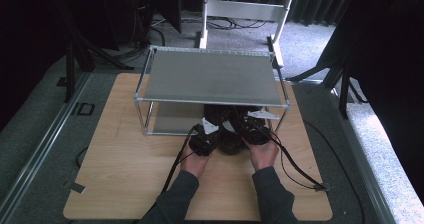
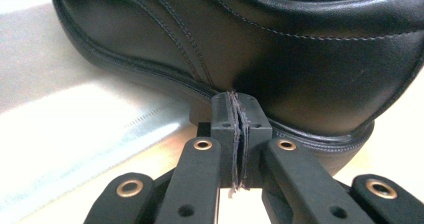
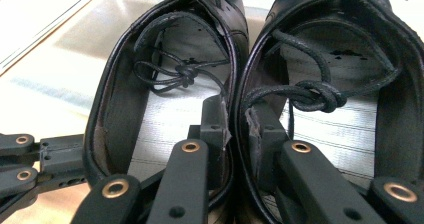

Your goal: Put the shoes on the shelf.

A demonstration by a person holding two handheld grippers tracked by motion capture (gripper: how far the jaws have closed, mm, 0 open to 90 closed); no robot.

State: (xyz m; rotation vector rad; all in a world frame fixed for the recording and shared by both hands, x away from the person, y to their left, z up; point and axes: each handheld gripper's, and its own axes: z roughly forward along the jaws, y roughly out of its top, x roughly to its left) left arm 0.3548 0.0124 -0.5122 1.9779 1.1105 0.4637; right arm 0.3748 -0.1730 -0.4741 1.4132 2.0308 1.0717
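Under the grey metal two-level shelf rack (image 1: 212, 76) on the wooden table (image 1: 130, 154), the pair of black leather lace-up shoes (image 3: 240, 84) is half hidden from above (stitching shows only close up), the right gripper (image 3: 239, 121) pinching both inner walls together, the left gripper (image 2: 239, 115) pressed shut, empty, at the heel.

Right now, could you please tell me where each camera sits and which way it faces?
High view: above the person's side, looking forward and down on the table and metal rack; forearms and hands show.
Left gripper view: on the left gripper, jaws shut against a black shoe.
Right gripper view: on the right gripper, jaws pinching the two shoes' adjoining walls.
Both gripper views share the shoes.
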